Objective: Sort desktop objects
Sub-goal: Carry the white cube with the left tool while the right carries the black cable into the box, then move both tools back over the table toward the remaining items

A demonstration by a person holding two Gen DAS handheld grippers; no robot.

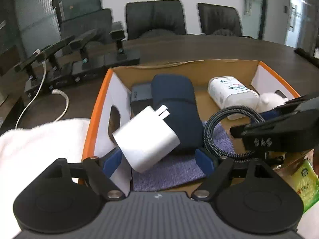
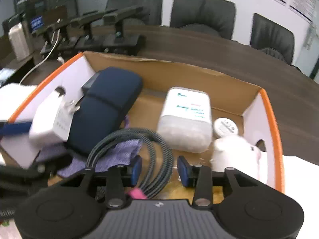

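Observation:
A cardboard box with an orange rim (image 1: 95, 107) holds the sorted items. A white charger (image 1: 147, 137) leans tilted on a navy case (image 1: 175, 107), above a purple cloth (image 1: 169, 173). My left gripper (image 1: 159, 162) stands open around the charger, and its right pad (image 1: 205, 161) is clear of it. My right gripper (image 2: 160, 171) is open over a coiled braided cable (image 2: 157, 149), which runs between the pads with a small gap. A white container (image 2: 185, 119), a round white item (image 2: 225, 127) and a white plush toy (image 2: 237, 151) lie at the box's right end.
A white towel (image 1: 39, 139) lies left of the box. Black stands with a white cord (image 1: 63, 99) sit on the dark table (image 1: 219, 47) behind it, and office chairs line the far side. A green packet (image 1: 305, 189) is at the near right. A metal bottle (image 2: 18, 39) stands far left.

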